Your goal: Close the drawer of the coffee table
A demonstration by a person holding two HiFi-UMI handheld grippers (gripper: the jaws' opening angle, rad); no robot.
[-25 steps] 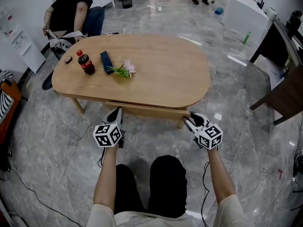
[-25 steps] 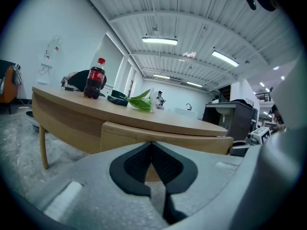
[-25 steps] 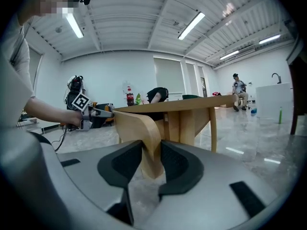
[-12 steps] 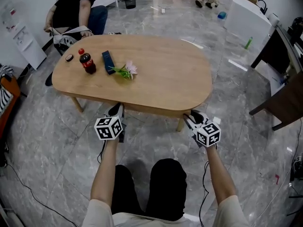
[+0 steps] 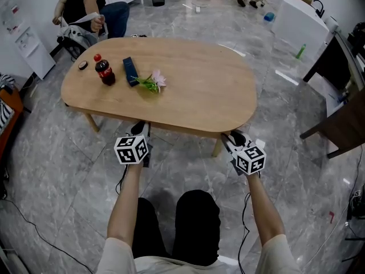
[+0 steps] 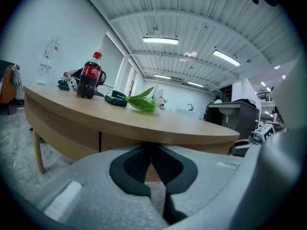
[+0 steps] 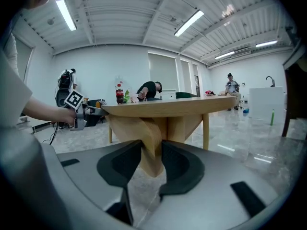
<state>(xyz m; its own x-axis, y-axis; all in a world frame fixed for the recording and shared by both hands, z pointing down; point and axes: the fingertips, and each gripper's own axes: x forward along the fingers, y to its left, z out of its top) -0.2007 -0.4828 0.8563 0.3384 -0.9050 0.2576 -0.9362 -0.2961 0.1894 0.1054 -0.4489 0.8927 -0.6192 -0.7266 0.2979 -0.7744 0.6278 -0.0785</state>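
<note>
Oval light-wood coffee table on a grey marbled floor [image 5: 68, 170]. The tabletop [image 5: 194, 84] carries, towards its far left end, a cola bottle [image 5: 104, 71] standing upright, a small dark cap [image 5: 82, 65] just beside it, a flat dark-blue box [image 5: 130, 72], and a flower [image 5: 151, 83] lying on its side with green leaves. The rest of the tabletop is bare wood. The drawer [image 5: 177, 131] sits under the near edge, pushed in, its front showing only as a thin band below the rim. In the left gripper view a vertical seam marks one end of that front. Left gripper [image 5: 139, 130] is at the near edge, jaws closed pad to pad with nothing between them; contact with the drawer front cannot be judged. Right gripper [image 5: 231, 137] is by the near right table leg [image 5: 217, 148]. Its jaws have just been opening and stand apart; the leg shows in the gap, and the pads do not press on it. Room: a seated person [image 5: 91, 4] beyond the far left end, a white cabinet [image 5: 293, 16] and a green bottle [image 5: 297, 45] on the floor at far right, dark wooden furniture [image 5: 336, 113] at right, and ceiling strip lights [image 6: 160, 40] overhead.
</note>
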